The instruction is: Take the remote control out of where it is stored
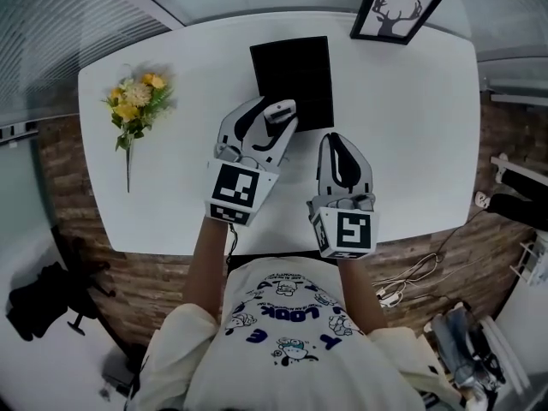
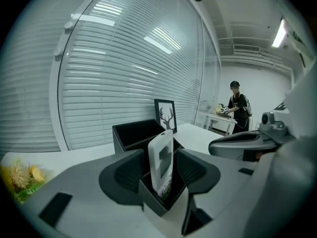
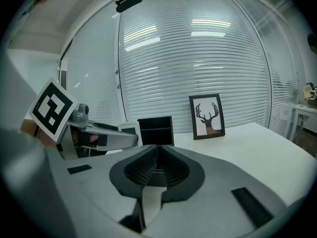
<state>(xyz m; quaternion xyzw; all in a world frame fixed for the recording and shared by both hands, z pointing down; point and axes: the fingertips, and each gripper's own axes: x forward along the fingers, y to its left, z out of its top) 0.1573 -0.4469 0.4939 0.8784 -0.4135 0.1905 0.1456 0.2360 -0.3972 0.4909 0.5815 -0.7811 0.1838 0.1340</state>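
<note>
A white remote control [image 1: 279,110] stands upright in the front compartment of a black holder [image 1: 291,71] on the white table [image 1: 411,127]. My left gripper [image 1: 272,118] reaches the holder's near left corner. In the left gripper view the remote [image 2: 162,160] rises between the wide jaws of that gripper [image 2: 162,177], with a gap to the pad on each side, so it is open. To its right, short of the holder, my right gripper [image 1: 336,141] is shut, its pads [image 3: 143,167] meeting with nothing between them. The right gripper view shows the holder [image 3: 156,130] straight ahead.
A framed deer picture [image 1: 396,8] leans at the table's far right corner. A bunch of yellow flowers [image 1: 137,101] lies at the left. Window blinds [image 2: 124,58] run behind the table. A person [image 2: 237,108] stands far off at another table.
</note>
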